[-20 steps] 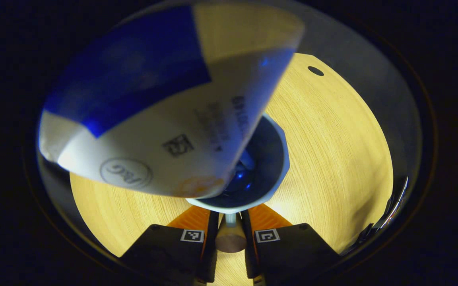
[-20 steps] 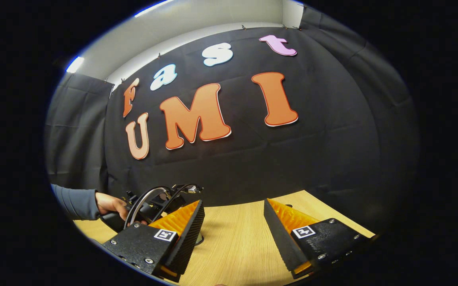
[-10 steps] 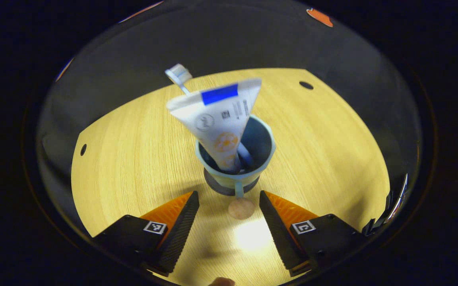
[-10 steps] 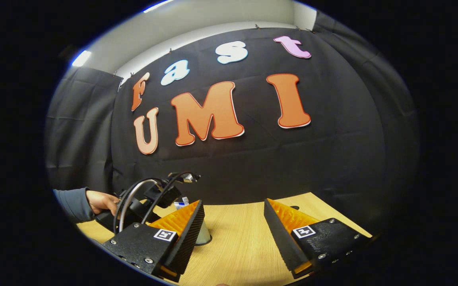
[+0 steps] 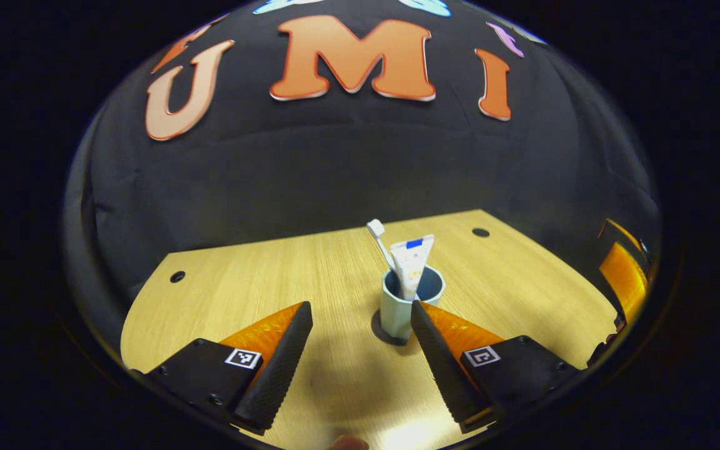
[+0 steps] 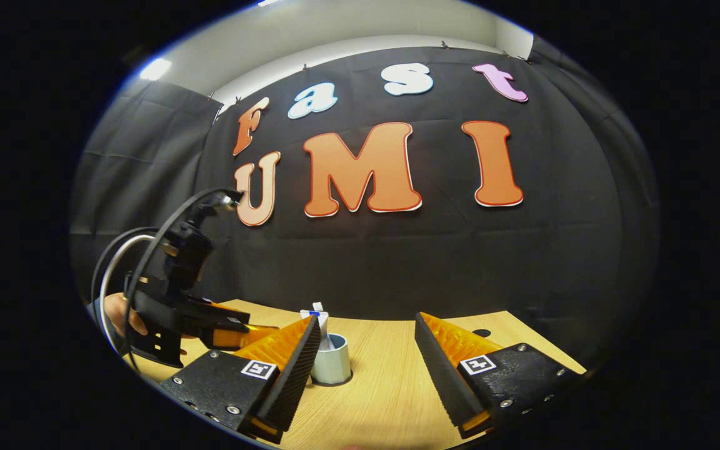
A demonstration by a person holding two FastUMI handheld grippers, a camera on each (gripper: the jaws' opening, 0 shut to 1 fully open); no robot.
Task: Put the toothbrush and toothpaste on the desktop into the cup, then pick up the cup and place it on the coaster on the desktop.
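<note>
A pale blue cup (image 5: 397, 312) stands upright on a dark round coaster (image 5: 380, 329) on the wooden desktop (image 5: 260, 281). In it stand a white toothbrush (image 5: 377, 239), head up, and a white toothpaste tube (image 5: 411, 261) with a blue band. My left gripper (image 5: 360, 307) hovers open in front of the cup, apart from it, nothing between its fingers. The right gripper view has the cup (image 6: 332, 361) and the tube (image 6: 317, 317) just beyond my right gripper (image 6: 366, 324), which is open and empty. The left gripper (image 6: 222, 326) is at the left there, held by a hand (image 6: 115, 312).
The desktop has small dark holes near its back corners (image 5: 177, 275) (image 5: 480, 232). Black cloth wall closes off the back. The right gripper (image 5: 622, 275) peeks in at the right edge of the left gripper view. Cables (image 6: 147, 250) loop above the left gripper.
My left gripper, shut on the cup's handle a second ago, has opened and drawn back and up; the cup stays on the coaster. The right gripper has turned slightly toward the cup.
</note>
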